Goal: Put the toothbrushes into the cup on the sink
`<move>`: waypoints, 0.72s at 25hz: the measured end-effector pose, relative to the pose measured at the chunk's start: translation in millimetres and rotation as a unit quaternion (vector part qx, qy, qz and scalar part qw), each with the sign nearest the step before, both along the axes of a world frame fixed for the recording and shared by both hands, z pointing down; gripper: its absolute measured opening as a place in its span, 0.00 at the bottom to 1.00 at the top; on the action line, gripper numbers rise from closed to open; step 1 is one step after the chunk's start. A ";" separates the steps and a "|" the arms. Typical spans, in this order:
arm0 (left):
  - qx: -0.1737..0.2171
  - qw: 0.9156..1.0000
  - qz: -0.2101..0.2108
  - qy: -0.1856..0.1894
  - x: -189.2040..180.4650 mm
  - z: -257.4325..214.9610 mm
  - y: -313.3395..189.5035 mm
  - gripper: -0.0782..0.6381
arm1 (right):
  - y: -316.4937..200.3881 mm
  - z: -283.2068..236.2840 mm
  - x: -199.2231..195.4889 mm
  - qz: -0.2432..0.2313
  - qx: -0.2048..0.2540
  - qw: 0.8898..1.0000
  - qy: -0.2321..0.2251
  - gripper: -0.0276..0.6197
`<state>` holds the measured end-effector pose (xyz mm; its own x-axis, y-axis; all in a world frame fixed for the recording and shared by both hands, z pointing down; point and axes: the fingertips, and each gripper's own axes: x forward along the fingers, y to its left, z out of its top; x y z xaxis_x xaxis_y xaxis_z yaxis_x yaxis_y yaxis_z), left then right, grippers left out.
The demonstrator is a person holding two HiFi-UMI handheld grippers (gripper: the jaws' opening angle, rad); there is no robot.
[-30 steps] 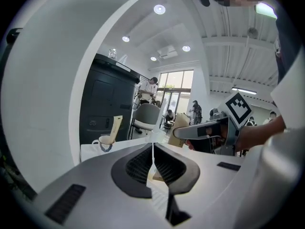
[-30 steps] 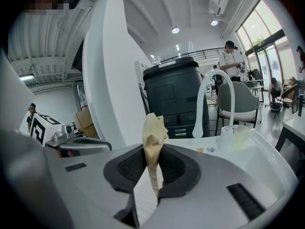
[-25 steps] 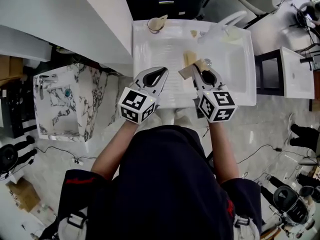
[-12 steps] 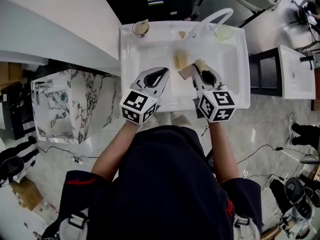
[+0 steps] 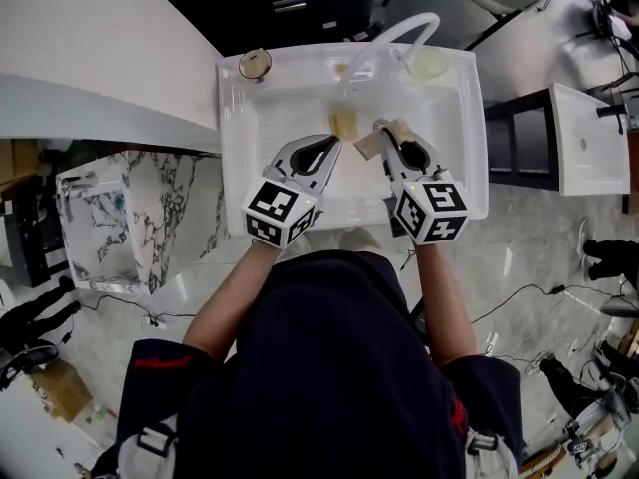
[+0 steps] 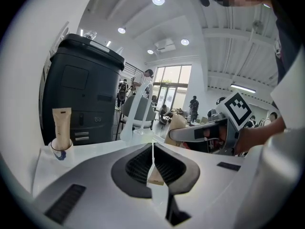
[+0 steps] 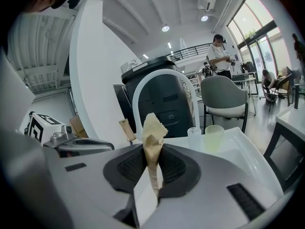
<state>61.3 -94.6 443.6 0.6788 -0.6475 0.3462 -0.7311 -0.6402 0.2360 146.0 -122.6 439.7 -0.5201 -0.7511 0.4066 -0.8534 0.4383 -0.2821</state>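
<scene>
Two grippers hovered over the white sink (image 5: 474, 168): left gripper (image 5: 328, 146) pinched shut, empty; right gripper (image 5: 392, 134) clamped on a tan wrapped toothbrush (image 7: 153, 128), end protruding, probably for slotting into the back-left cup (image 5: 255, 64); second packet (image 5: 344, 123) lay in the basin.

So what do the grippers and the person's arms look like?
Both the left gripper and right gripper have pale grey, tapering shells around dark ribbed pads. The left cube and right cube are white with black square markers. No cables show. The person wears a dark short-sleeved top with a red stripe on the left sleeve.
</scene>
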 end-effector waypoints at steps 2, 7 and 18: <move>-0.002 1.000 0.002 0.000 8.9 2.5 -4.9 0.14 | -3.5 2.9 7.5 0.000 -0.003 1.000 0.001 0.17; -0.009 1.000 0.008 -0.001 28.7 11.8 -16.6 0.14 | -13.3 11.0 22.8 0.001 -0.010 1.000 0.002 0.17; -0.015 1.000 0.013 -0.001 70.6 18.4 -47.3 0.14 | -41.0 20.4 59.9 -0.001 -0.019 1.000 0.004 0.17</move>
